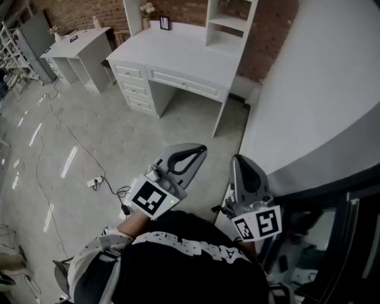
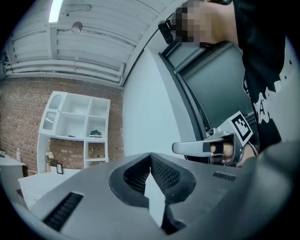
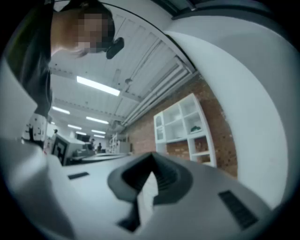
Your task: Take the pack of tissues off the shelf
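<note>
The pack of tissues [image 2: 95,133] is a small dark green packet lying in a right-hand compartment of the white shelf unit [image 2: 70,123] that stands on the desk against the brick wall. It is also a faint green spot [image 3: 196,127] in the right gripper view. In the head view only the shelf's lower part [image 1: 230,22] shows and the pack is out of frame. My left gripper [image 1: 200,149] and right gripper [image 1: 238,160] are held side by side near my chest, far from the shelf. Both are shut with nothing between their jaws.
A white desk [image 1: 178,50] with drawers stands under the shelf unit, with a small frame [image 1: 164,22] and a vase [image 1: 146,13] on it. A second white table [image 1: 80,43] is at the far left. Cables and a power strip [image 1: 95,181] lie on the floor. A white wall [image 1: 320,89] is at my right.
</note>
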### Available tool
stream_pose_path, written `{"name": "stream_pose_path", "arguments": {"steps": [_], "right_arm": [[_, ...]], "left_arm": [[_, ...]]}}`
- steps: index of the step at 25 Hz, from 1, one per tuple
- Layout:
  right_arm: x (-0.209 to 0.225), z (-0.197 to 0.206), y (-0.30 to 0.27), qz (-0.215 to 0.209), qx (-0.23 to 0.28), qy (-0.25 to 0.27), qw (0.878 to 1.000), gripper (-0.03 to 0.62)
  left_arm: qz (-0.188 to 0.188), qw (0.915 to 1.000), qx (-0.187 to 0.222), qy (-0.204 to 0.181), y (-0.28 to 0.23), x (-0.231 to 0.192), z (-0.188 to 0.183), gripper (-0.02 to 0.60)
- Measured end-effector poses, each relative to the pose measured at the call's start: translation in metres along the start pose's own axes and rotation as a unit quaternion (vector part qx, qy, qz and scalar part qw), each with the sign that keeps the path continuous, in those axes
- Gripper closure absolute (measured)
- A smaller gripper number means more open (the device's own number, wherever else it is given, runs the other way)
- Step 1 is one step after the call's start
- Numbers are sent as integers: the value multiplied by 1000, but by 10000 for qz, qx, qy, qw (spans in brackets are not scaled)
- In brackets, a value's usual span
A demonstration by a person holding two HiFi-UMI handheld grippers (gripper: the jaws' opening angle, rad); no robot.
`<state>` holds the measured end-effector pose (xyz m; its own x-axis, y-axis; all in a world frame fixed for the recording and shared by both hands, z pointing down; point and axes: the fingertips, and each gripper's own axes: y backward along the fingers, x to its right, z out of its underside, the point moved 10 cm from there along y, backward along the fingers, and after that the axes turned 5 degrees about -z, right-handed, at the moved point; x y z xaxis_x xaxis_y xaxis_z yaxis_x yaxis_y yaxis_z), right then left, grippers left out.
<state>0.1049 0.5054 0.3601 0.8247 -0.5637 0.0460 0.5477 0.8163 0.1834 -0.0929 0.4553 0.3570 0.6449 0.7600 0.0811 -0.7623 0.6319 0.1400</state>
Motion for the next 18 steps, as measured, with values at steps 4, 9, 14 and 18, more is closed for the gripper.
{"name": "stream_pose_path", "arguments": {"steps": [4, 9, 14, 18], "right_arm": [[0, 1, 0, 5, 5, -14, 10000, 563], [0, 0, -1, -11, 53, -84, 9999, 563], [1, 0, 1, 29, 97, -130, 9999, 563], [3, 2, 4, 111, 59, -130, 9998, 563]], "left_arm": [[10, 10000, 15, -30, -1, 0, 0, 546], [9, 10000, 6, -6, -1, 0, 0, 548], [-4, 10000, -14, -21, -2, 0, -1, 546], [-10, 10000, -25, -67, -1, 2, -1, 546]]}}
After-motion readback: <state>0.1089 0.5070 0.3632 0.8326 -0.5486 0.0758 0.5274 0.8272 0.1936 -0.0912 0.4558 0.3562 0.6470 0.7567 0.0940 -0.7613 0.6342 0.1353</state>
